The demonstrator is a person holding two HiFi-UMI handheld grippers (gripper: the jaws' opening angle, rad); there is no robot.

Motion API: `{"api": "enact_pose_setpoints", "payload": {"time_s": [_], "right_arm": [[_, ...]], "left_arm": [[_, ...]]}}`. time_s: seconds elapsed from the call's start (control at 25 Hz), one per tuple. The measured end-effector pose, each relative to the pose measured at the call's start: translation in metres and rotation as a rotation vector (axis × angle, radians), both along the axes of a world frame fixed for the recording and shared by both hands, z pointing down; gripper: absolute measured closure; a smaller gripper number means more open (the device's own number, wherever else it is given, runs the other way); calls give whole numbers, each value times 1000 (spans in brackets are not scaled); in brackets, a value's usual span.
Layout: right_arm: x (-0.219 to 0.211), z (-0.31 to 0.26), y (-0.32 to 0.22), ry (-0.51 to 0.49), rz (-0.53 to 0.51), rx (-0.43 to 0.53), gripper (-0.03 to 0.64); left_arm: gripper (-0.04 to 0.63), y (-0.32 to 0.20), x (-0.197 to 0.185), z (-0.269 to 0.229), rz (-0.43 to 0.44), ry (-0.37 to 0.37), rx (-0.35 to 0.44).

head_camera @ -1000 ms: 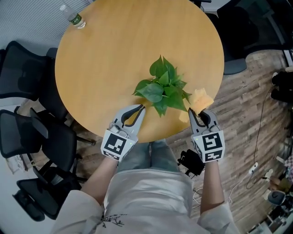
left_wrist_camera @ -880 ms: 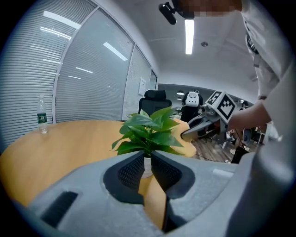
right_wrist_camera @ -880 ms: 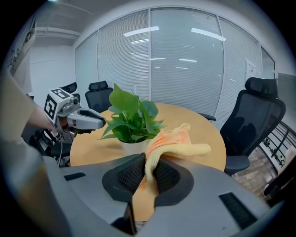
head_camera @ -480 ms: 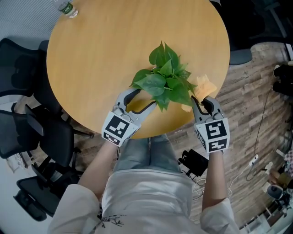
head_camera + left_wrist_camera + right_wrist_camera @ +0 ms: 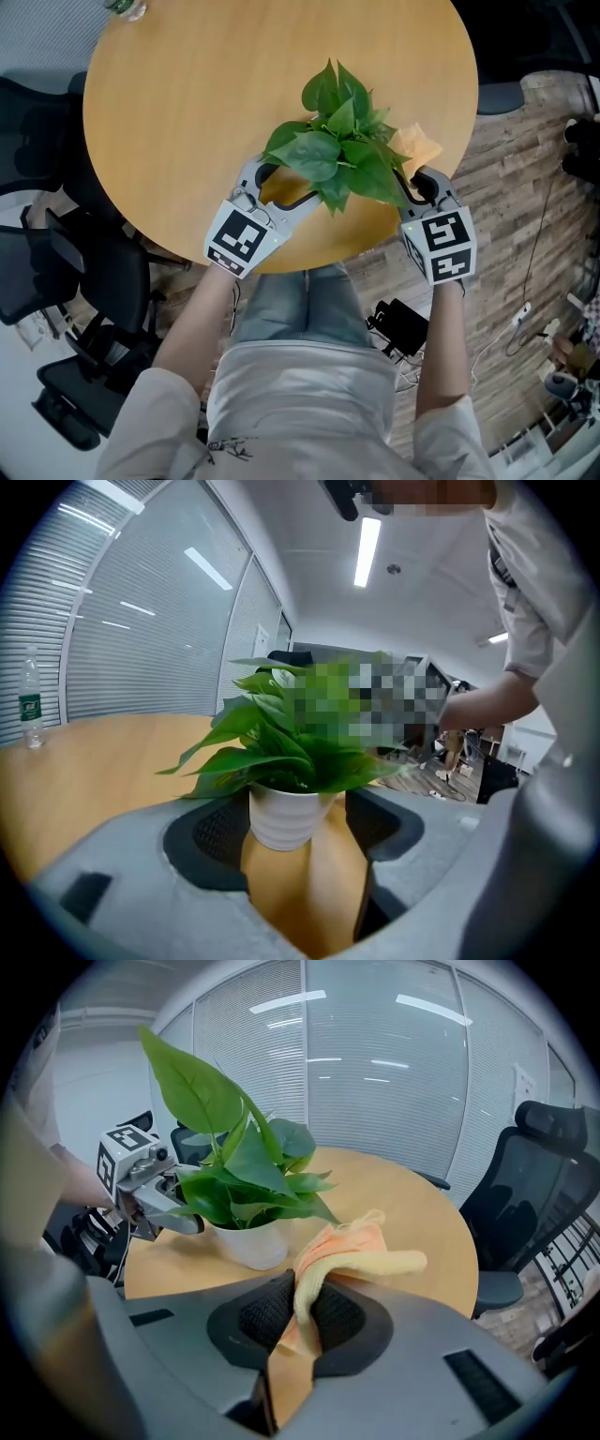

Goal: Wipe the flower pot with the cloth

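Bottle (image 5: 122,7) stands at the far left rim of the table (image 5: 187,112), well apart from everything else. Nearer the middle, the left gripper (image 5: 292,183) was closed and short of the leaves one second ago. Its jaws have just been opening, and now they stand apart with the pot (image 5: 281,819) between their tips. I cannot tell if a pad touches it. The pot is white and stands upright on the table near the front edge, with its long axis vertical and its mouth upward. The plant (image 5: 342,141) spreads over it and hides it from above. To the right, the cloth (image 5: 347,1255) is yellow-orange and folded. It is pinched between the closed jaws of the right gripper (image 5: 417,178), as before, but it is now closer to the pot, just beside it. Its free end points away from the gripper, across the table.
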State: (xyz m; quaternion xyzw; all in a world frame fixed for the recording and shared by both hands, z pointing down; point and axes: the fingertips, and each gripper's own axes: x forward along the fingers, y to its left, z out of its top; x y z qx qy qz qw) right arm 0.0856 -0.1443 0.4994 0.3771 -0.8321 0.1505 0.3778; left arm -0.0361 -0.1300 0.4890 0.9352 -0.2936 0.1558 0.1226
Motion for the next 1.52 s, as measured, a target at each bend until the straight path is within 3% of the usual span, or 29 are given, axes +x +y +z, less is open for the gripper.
{"api": "enact_pose_setpoints", "payload": {"time_s": [0.48,1.04,1.52], "right_arm": [[-44,3,-5,54,-178,55,572],[-44,3,12,61,-195,63,572],[-44,9,29,43,-212,57,572]], "left_arm": [[281,-4,0,1,-22,11,9],[281,-2,7,1,-133,11,-2],[281,0,22,2,-282,6,-19]]}}
